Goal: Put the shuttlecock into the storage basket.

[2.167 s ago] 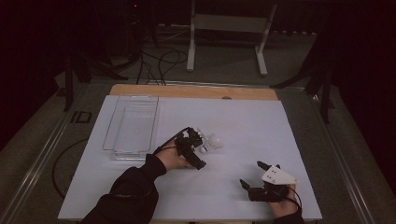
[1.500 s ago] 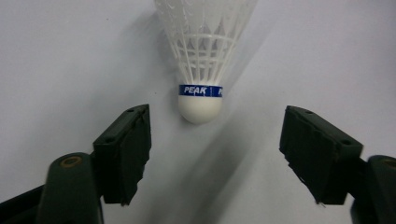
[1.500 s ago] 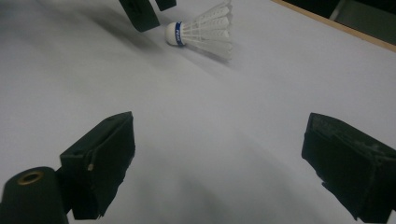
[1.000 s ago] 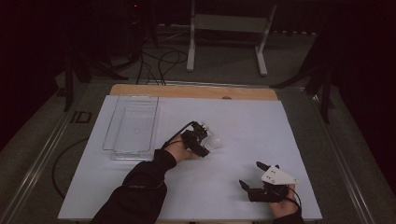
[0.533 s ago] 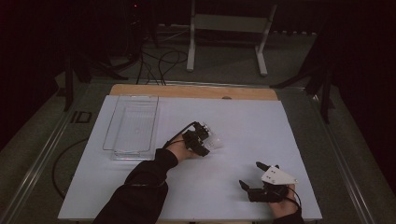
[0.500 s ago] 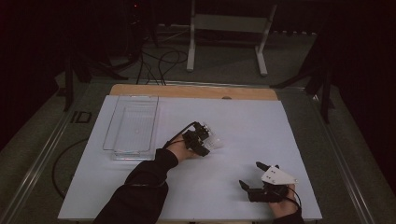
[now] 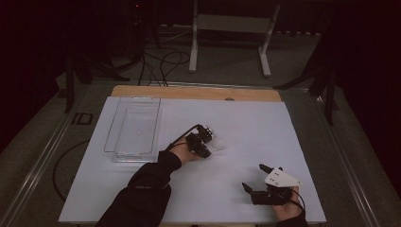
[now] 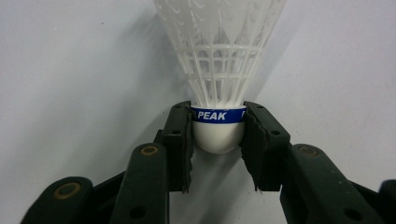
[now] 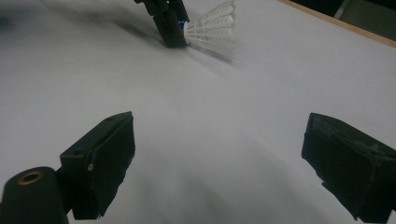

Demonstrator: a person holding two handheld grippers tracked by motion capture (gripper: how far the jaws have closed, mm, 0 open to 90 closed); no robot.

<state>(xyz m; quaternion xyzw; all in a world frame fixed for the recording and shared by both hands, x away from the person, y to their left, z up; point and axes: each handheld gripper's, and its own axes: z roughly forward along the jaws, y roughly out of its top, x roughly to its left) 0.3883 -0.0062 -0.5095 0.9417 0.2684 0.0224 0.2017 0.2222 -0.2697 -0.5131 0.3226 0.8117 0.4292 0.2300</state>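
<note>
A white plastic shuttlecock [image 8: 218, 60] with a blue band marked PEAK lies on the white table sheet [image 7: 246, 123]. My left gripper [image 8: 218, 122] has just been closing, and its pads now press both sides of the rounded cork head. In the high view the left gripper [image 7: 206, 143] sits mid-table with the shuttlecock [image 7: 219, 144] skirt pointing right. My right gripper [image 7: 253, 176] rests near the front right, open, with nothing between its jaws. The right gripper view shows its own gripper [image 9: 219, 154] wide apart, the shuttlecock [image 9: 212, 28] and the left gripper [image 9: 168, 23] farther off.
A clear plastic tray [image 7: 116, 155] stands at the left of the sheet, nothing visible inside. A wooden strip [image 7: 196, 92] runs along the table's far edge. Beyond it are a stand's white legs [image 7: 194, 47] and cables on the floor.
The left gripper has crept a little toward the shuttlecock and taken hold of its cork end. The right gripper has stayed where it was.
</note>
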